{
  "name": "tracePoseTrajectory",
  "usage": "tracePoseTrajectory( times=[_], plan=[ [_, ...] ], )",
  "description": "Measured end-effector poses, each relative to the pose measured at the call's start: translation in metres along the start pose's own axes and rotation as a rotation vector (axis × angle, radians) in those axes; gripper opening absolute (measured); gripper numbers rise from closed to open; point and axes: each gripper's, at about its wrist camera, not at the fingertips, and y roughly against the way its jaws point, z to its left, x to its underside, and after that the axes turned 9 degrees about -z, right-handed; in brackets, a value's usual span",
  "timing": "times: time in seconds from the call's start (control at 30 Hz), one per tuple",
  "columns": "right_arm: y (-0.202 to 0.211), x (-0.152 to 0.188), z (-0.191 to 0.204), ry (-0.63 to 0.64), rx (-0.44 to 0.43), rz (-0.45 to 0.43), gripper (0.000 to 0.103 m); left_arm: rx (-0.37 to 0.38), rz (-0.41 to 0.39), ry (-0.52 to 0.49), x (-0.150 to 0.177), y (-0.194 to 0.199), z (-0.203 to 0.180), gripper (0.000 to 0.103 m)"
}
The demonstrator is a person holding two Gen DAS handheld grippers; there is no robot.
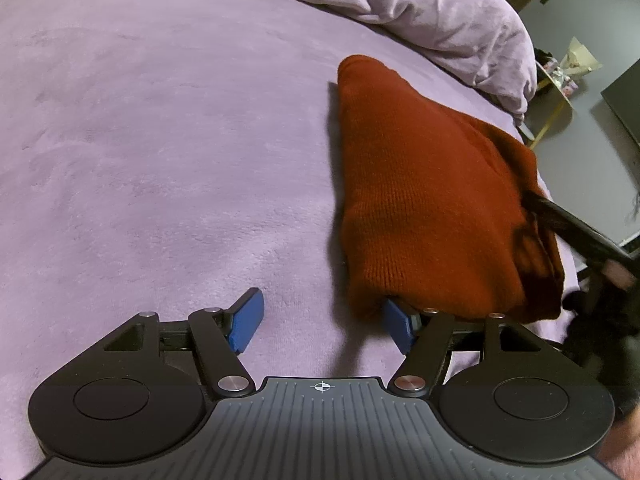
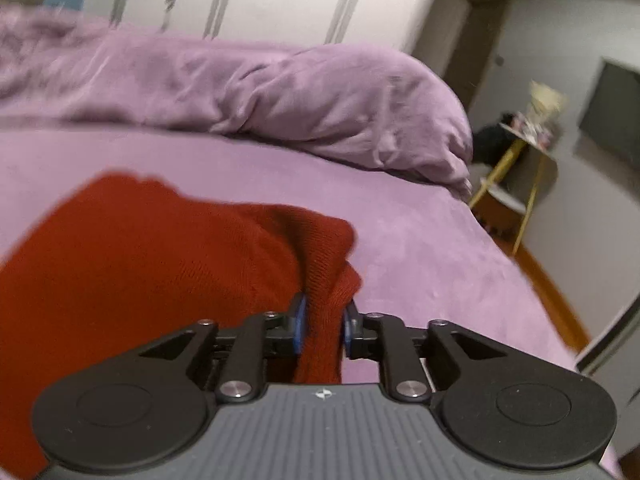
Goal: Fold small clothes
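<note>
Rust-red knitted garment (image 1: 424, 200) lies bunched on the lilac bed (image 1: 160, 140), toward the bed's right edge as the left wrist view shows it, with the rumpled duvet (image 1: 440, 12) heaped along the far edge beyond it; no desk is involved, the bed alone carries the work; the knit is raised into a tent-like ridge rather than lying flat, which I judge to be because one side of it is being lifted for a fold. The right hand-held gripper (image 2: 323, 326) has a gathered fold of the red knit between its blue pads (image 2: 298, 322); they stand close on either side of the cloth and appear to be pinching it, though motion blur softens the contact; holding an edge this way would let the cloth be carried over itself. The left hand-held gripper (image 1: 322, 322) is spread wide and pinches nothing; its right pad is tucked just under the near hem of the garment while its left pad hangs over bare bed, so it seems placed either to steady that hem or to take hold of it next; the fold looks partly made, not yet laid flat.
</note>
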Motion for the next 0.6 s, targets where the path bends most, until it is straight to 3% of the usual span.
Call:
tracePoseTrajectory(
  times=[0.07,0.17,0.27,0.4,0.47,0.53,0.57,0.6],
  plan=[
    [0.025,0.003,-0.02,-0.156,0.023,-0.019,0.042,0.009,0.0,0.022,0.001,0.002,0.002,0.07],
    [0.071,0.024,-0.054,-0.455,-0.05,-0.031,0.054,0.024,-0.003,0.053,0.003,0.006,0.005,0.07],
    [0.105,0.062,-0.075,-0.719,-0.147,0.032,0.054,0.09,0.01,0.109,0.008,0.013,0.006,0.07],
    [0.108,0.103,-0.08,-1.029,-0.384,0.117,0.054,0.203,0.03,0.182,0.017,0.02,0.0,0.07],
    [0.099,0.108,-0.076,-1.095,-0.409,0.113,0.053,0.227,0.026,0.19,0.018,0.021,-0.005,0.07],
    [0.088,0.11,-0.074,-1.137,-0.409,0.106,0.041,0.235,0.016,0.185,0.017,0.022,-0.011,0.07],
    [0.083,0.11,-0.073,-1.146,-0.394,0.115,0.021,0.241,0.007,0.184,0.016,0.022,-0.013,0.07],
    [0.078,0.106,-0.07,-1.129,-0.365,0.135,0.013,0.245,0.0,0.186,0.016,0.021,-0.015,0.07]
  ],
)
